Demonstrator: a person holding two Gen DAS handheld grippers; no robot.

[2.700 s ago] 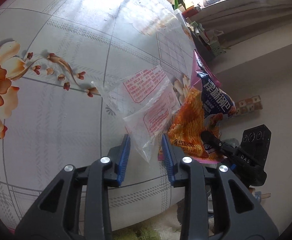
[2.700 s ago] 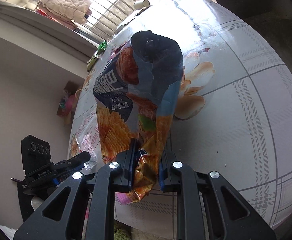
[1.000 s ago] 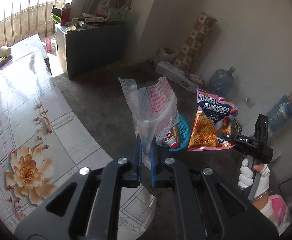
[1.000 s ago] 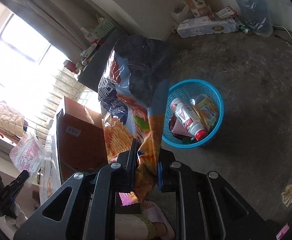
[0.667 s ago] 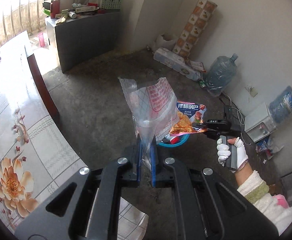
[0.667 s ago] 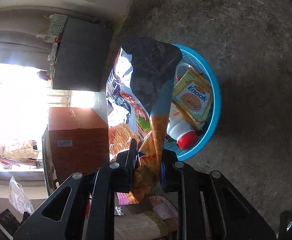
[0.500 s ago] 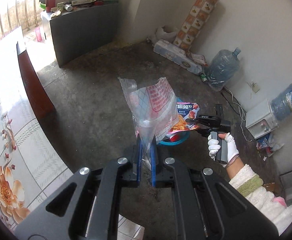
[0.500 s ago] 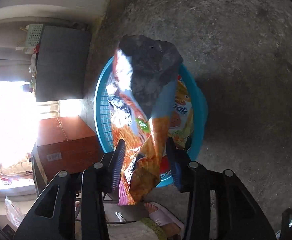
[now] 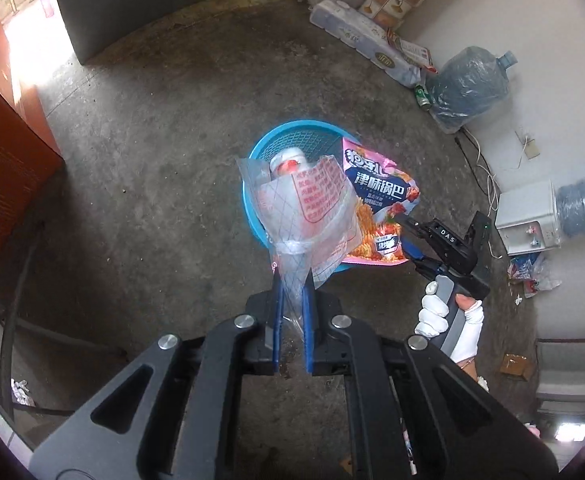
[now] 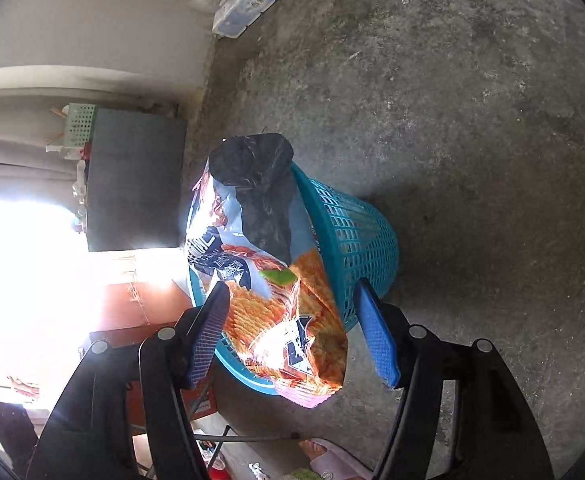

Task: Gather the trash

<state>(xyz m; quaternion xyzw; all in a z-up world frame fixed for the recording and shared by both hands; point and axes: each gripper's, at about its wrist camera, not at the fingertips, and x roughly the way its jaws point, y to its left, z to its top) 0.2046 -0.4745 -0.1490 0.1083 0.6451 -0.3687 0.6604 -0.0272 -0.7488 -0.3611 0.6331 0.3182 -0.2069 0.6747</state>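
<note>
The crinkled foil snack bag [image 10: 276, 280], printed orange, pink and dark blue, lies across the rim of the round blue lattice plastic basket [image 10: 356, 236] on the rough concrete floor [image 10: 472, 120]. The right hand-held gripper [image 10: 292, 332] has just been spreading its jaws; the bag sits between them, unpinched. Above the basket, the left hand-held gripper [image 9: 291, 296] is pressed together on a thin clear plastic bag [image 9: 308, 216] with red print.

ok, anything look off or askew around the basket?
Yes. The chip bag lies across the blue basket rim, one end overhanging, not down inside. The right claw has just been opening and no longer grips it. The left claw holds a clear bag above.
</note>
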